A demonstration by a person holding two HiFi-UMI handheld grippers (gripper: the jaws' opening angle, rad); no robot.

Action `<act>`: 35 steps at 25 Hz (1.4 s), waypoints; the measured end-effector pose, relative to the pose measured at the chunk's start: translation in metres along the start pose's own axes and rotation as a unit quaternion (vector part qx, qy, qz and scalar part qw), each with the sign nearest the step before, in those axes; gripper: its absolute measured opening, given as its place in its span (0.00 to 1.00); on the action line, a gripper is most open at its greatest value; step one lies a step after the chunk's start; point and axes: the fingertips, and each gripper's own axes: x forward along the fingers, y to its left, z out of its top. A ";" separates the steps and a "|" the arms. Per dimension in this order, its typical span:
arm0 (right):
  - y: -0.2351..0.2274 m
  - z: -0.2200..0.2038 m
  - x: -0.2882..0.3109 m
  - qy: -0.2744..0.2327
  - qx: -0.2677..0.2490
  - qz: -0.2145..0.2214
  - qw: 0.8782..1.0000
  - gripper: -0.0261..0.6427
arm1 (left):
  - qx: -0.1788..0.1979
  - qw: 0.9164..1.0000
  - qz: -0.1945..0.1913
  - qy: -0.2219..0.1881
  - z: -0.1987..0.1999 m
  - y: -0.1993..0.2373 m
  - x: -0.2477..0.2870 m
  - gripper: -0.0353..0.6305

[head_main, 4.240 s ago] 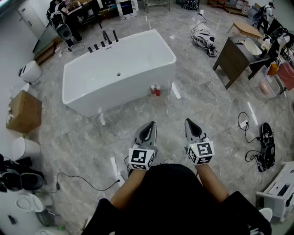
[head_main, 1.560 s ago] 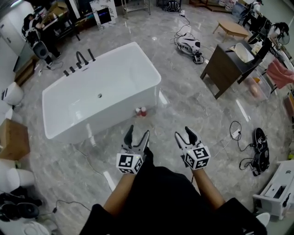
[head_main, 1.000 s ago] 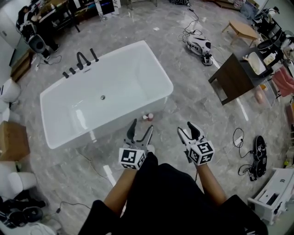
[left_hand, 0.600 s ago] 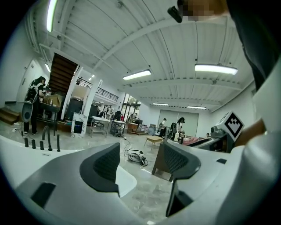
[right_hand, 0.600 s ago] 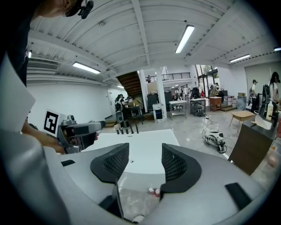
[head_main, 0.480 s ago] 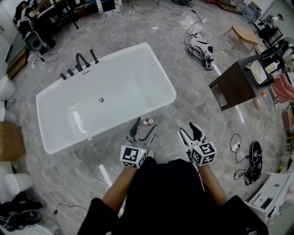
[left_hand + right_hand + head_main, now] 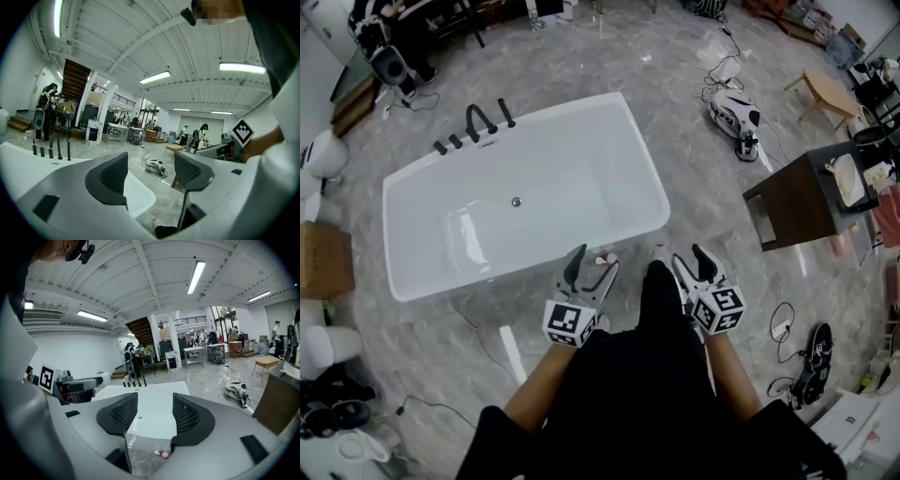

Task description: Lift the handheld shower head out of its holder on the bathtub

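The white bathtub [image 7: 525, 202] stands ahead of me on the marble floor. Black fittings rise from its far left corner: an arched spout [image 7: 475, 120], small knobs, and the slim upright handheld shower head [image 7: 505, 112] in its holder. The shower head also shows in the left gripper view [image 7: 68, 149] and, far off, in the right gripper view [image 7: 145, 379]. My left gripper [image 7: 592, 266] and right gripper [image 7: 692, 264] hover over the floor short of the tub's near side, far from the fittings. Both stand open and hold nothing.
Two small red and white bottles [image 7: 602, 260] sit on the floor against the tub's near side. A dark wooden table [image 7: 806, 197] stands to the right, a white machine with cables [image 7: 737, 111] beyond it. A cardboard box [image 7: 323, 258] lies left. My leg [image 7: 661, 291] steps forward between the grippers.
I have walked closer to the tub. Both grippers, shut 4.2 s ago, stand open since then. A leg has swung forward between the grippers.
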 end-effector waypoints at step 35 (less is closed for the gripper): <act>-0.189 0.135 0.257 0.058 -0.055 0.287 0.955 0.34 | -0.095 0.946 0.309 -0.006 0.064 0.125 0.250 0.49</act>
